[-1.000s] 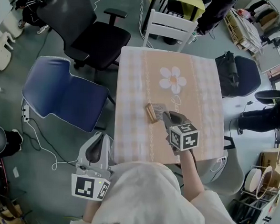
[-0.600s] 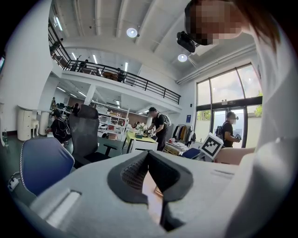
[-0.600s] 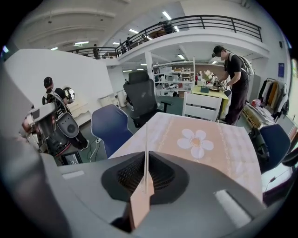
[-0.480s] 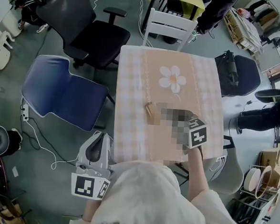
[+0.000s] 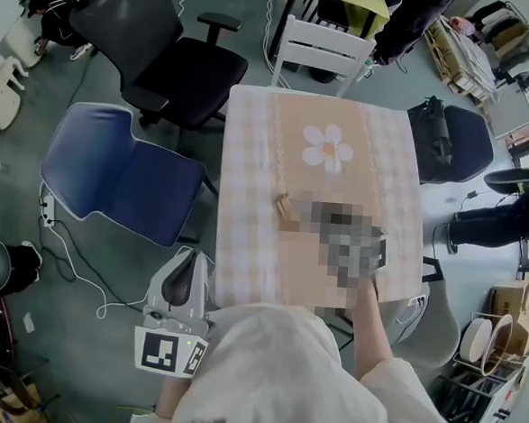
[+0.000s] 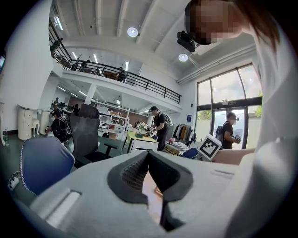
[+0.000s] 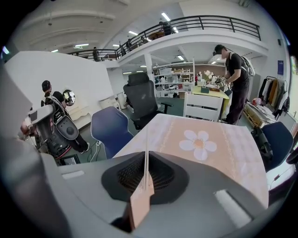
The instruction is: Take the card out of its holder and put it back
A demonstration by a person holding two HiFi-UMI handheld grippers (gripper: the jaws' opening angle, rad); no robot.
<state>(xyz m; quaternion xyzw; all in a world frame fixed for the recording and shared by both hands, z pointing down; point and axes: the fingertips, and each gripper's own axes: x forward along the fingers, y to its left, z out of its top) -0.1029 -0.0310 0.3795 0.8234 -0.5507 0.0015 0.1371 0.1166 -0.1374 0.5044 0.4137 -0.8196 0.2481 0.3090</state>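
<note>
The right hand-held gripper (image 7: 146, 160) is pinching the card (image 7: 142, 200). Its jaws press on the thin sheet, which stands edge-on between the pads and rises clear above them. A second ago this hand-held gripper sits right at the wooden holder (image 5: 284, 210), with its marker cube just behind it. Now it is drawn back toward the person and a little to the right, and the holder is left alone on the checked cloth. A blur patch covers most of the right hand-held gripper in the head view, so the gap between the two is hard to read there. The right gripper view shows only open table (image 5: 250, 160) and the flower print beyond the card, with no holder around it.

I judge from this that the first half of the task is done, since the card appears free of its slot. What remains is to carry it forward again, line its lower edge up with the holder and slide it back in.

The left hand-held gripper (image 6: 148, 154) hangs off the near-left corner of the table, unmoved. Its jaws are pressed together at the tips with nothing in them.
</note>
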